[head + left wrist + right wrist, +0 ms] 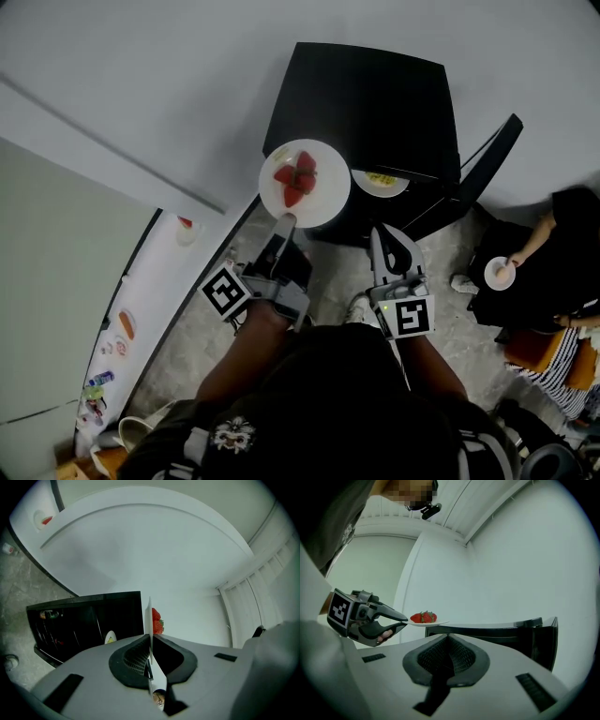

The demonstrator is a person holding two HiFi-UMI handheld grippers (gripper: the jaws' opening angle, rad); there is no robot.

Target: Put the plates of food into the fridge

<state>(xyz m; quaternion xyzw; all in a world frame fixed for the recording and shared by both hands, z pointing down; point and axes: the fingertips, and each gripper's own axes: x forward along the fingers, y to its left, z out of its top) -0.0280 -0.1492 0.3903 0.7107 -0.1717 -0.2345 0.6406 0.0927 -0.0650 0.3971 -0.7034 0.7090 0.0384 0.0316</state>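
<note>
A: Where is the strawberry plate (305, 183)?

B: In the left claw (284, 223), which is pinched on the plate's near rim. The plate is over the near left corner of the black surface (375, 94). I cannot tell whether it touches it.

A: How does it lie?

B: Level and face up, as the right gripper view shows, with the strawberries (296, 180) heaped in the middle. It is round, so it has no long axis of its own. It reaches straight out from the claw tips, away from the person. In the left gripper view it shows edge-on, a thin white line between the jaws.

A: And the right claw (378, 234)?

B: Drawn together with nothing in it, pointing toward the same surface, beside the left one.

A: Any other food?

B: A second plate (380, 181) with something yellow on it rests on the surface, just right of the held one. A person (562, 244) at the far right holds a small dish (500, 273).
</note>
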